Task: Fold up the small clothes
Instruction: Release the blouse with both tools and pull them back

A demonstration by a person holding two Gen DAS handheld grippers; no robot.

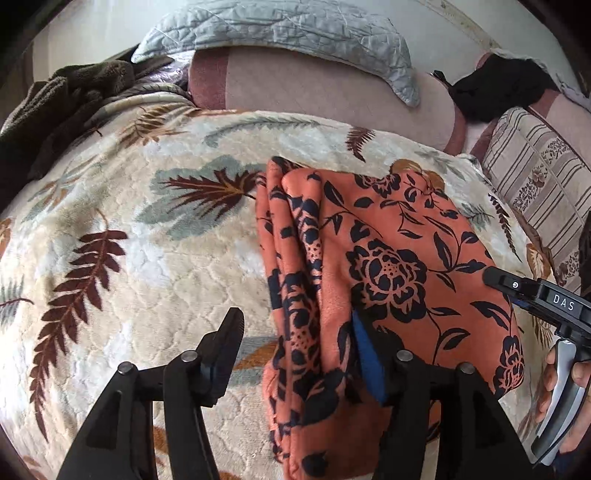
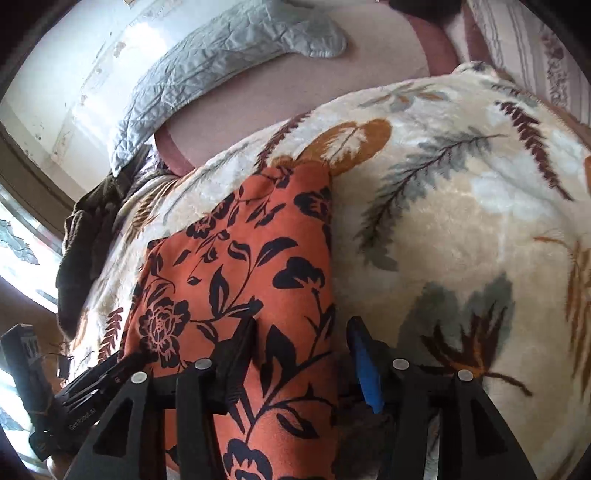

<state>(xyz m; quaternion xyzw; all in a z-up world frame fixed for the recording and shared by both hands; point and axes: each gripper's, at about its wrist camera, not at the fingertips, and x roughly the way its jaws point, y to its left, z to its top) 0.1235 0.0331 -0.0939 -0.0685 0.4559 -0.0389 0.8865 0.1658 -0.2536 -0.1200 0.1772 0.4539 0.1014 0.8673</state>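
Observation:
A folded orange garment with a dark floral print lies on a cream leaf-patterned blanket. My left gripper is open over the garment's left folded edge, its right finger resting on the cloth and its left finger over the blanket. The right gripper's body shows at the garment's right side. In the right wrist view the garment runs away from me; my right gripper is open, straddling its right edge, the left finger on the cloth.
A grey quilted pillow lies at the back on a pinkish mattress. Dark brown clothing is heaped at back left, a black item at back right, beside a striped cushion.

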